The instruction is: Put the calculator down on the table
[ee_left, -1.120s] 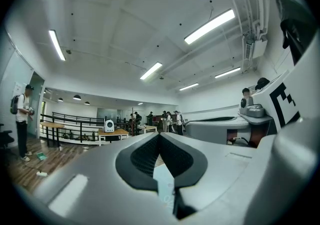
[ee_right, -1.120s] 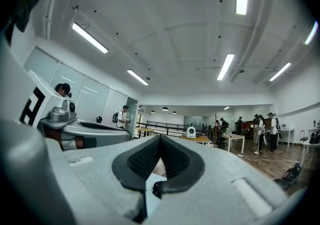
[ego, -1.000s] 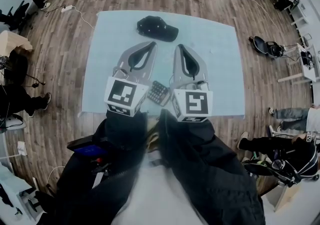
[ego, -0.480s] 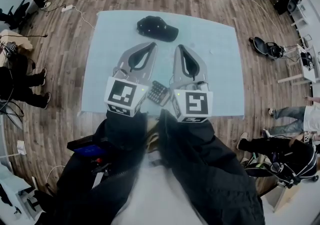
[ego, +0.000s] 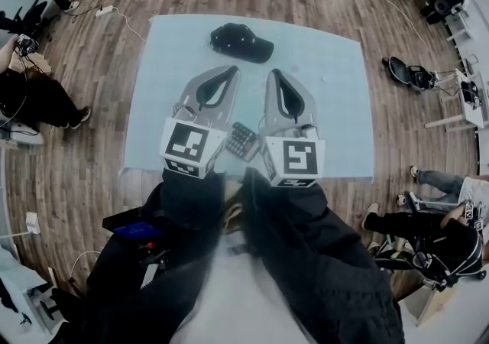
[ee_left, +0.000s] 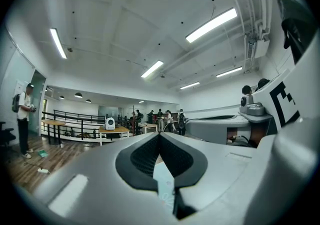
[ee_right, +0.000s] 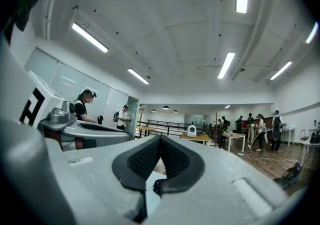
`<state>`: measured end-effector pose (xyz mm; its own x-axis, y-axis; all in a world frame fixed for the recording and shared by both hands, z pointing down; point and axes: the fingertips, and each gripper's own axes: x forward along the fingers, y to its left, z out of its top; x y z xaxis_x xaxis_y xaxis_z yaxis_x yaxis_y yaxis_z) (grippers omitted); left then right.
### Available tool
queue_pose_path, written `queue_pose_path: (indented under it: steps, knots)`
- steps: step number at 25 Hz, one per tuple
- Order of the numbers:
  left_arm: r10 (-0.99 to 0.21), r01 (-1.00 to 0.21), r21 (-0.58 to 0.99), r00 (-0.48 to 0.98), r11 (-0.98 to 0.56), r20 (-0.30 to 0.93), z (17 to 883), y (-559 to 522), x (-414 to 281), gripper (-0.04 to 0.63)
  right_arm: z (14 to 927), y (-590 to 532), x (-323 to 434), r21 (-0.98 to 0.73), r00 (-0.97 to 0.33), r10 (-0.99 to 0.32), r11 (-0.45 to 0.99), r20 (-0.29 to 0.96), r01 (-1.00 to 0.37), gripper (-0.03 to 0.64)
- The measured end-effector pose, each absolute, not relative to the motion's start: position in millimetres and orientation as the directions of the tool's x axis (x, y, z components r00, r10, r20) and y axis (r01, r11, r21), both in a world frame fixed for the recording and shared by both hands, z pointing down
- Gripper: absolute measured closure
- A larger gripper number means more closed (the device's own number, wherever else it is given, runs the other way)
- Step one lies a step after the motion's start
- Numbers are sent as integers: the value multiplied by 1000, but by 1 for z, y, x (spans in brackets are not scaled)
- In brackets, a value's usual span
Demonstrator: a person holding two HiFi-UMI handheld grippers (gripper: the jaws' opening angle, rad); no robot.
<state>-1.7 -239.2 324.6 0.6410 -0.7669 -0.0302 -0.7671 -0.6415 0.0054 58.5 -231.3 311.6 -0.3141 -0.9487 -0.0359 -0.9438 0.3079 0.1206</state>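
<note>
The dark calculator (ego: 243, 141) lies on the pale blue table (ego: 336, 105), in the gap between my two grippers' bodies and close to the near edge. Neither gripper touches it. My left gripper (ego: 231, 69) is shut and holds nothing; its jaws point level toward the far side. Beside it, my right gripper (ego: 272, 72) is also shut and holds nothing. In the left gripper view the left gripper (ee_left: 160, 135) has its tips together, and in the right gripper view the right gripper (ee_right: 160, 137) does too. Both views look out across the room above the table.
A black cap (ego: 241, 42) lies on the table's far part, beyond the jaw tips. Wooden floor surrounds the table. People stand at the left (ego: 34, 98) and right (ego: 435, 228) edges, and a dark bag (ego: 409, 73) lies on the floor at the right.
Grippers and calculator have kept still. People on the floor at the left and right edges have shifted.
</note>
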Motion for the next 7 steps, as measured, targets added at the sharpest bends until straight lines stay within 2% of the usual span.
queue_pose_path:
  steps: [7]
  knots:
    - [-767, -767, 6, 641, -642, -28, 321, -232, 3, 598, 312, -225, 62, 106, -313, -949, 308, -30, -945, 623]
